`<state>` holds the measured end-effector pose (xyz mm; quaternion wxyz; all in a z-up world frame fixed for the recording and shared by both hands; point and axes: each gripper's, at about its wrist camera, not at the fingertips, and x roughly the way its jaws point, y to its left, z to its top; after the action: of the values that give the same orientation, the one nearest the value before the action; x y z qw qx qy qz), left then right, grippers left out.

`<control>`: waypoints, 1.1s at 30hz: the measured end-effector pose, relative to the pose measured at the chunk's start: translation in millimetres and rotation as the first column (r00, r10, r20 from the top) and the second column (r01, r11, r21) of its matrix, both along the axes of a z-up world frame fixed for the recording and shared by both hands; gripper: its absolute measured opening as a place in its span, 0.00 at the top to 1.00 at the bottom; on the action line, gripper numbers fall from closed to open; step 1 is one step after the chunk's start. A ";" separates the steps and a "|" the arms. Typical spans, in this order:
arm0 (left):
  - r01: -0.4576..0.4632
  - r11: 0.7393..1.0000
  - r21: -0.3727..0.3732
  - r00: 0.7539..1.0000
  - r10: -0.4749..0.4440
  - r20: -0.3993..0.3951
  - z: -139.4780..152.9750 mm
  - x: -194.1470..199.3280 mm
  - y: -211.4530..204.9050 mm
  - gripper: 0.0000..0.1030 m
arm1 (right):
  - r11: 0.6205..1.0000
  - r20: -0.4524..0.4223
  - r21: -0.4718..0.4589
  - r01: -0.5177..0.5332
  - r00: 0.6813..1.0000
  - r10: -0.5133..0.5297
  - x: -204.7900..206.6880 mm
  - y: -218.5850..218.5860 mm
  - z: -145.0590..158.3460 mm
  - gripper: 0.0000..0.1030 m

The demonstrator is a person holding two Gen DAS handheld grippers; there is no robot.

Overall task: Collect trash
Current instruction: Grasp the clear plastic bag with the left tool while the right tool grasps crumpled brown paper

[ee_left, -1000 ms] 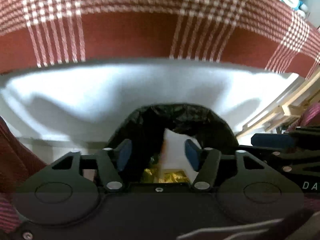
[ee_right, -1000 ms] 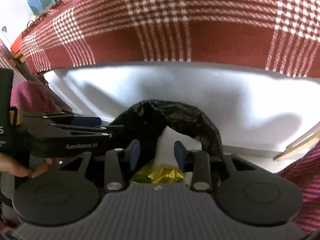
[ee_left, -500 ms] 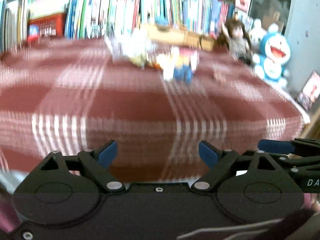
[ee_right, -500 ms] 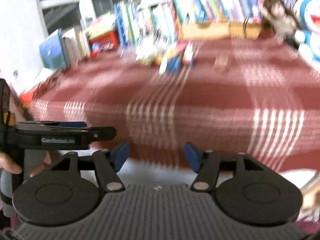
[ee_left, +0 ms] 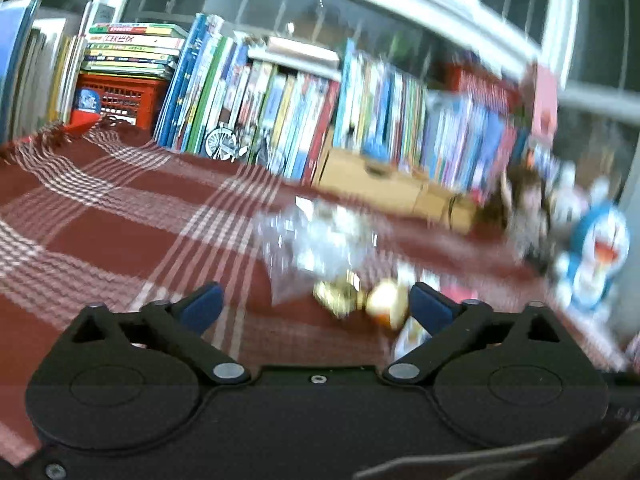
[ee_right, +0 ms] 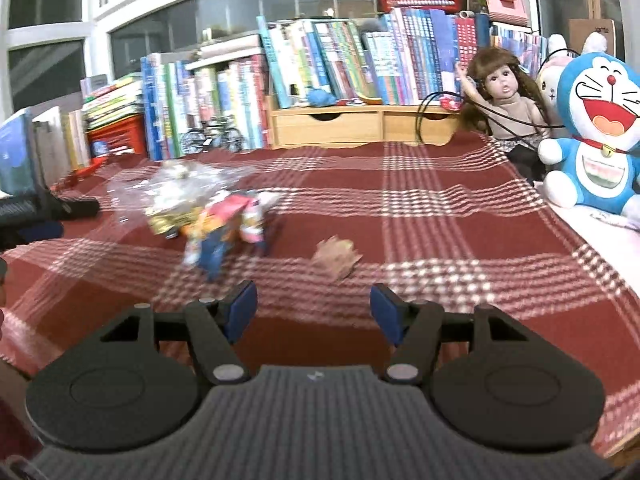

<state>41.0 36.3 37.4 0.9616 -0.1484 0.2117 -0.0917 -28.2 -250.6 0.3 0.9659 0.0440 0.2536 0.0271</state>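
A heap of trash lies on the red plaid tablecloth point(ee_right: 440, 216): a clear plastic bag point(ee_right: 180, 184), gold foil wrappers point(ee_right: 168, 222), colourful snack packets point(ee_right: 228, 224) and a crumpled brown paper scrap point(ee_right: 336, 258) apart to the right. In the left wrist view the clear plastic bag point(ee_left: 312, 248) and gold wrappers point(ee_left: 340, 298) are blurred, just beyond my left gripper point(ee_left: 316, 306), whose jaws are still opening with nothing between them. My right gripper point(ee_right: 314, 312) is open and empty, short of the brown scrap. The left gripper's tip point(ee_right: 68, 208) shows at the left edge of the right wrist view.
Rows of books point(ee_right: 320, 64) and a wooden drawer box point(ee_right: 352, 124) line the table's far side. A doll point(ee_right: 500, 96) and a blue cartoon plush point(ee_right: 600, 132) sit at the right. A red crate point(ee_right: 116, 136) stands far left.
Both grippers rose from the black trash bag below the table edge to table height and tilted up. Both opened wider. The bag has left both views; the trash heap on the table now shows.
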 end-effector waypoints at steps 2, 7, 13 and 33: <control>-0.053 0.998 -0.019 0.999 0.053 -0.014 -6.8 22.1 3.0 0.02 | 1.000 -0.004 -0.012 0.003 1.000 -0.003 13.9 -5.4 -4.2 0.27; -0.102 0.990 -0.097 0.994 0.097 -0.054 -16.1 70.0 2.1 0.02 | 1.000 -0.039 -0.002 -0.006 0.999 0.006 45.9 -11.8 -13.5 0.26; -0.100 0.987 -0.129 0.989 0.084 -0.120 -27.7 108.3 -10.9 0.09 | 0.999 -0.067 0.052 0.001 0.998 0.002 71.1 -17.6 -20.3 0.26; -0.089 0.971 0.220 0.990 0.062 0.128 3.7 22.6 -33.7 0.60 | 0.997 -0.030 0.071 -0.025 0.999 0.028 61.6 -10.4 -16.5 0.68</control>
<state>63.6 2.6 41.1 0.9861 -0.0404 0.1566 -0.0392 33.4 -261.0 -16.2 0.9594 0.0749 0.2678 0.0481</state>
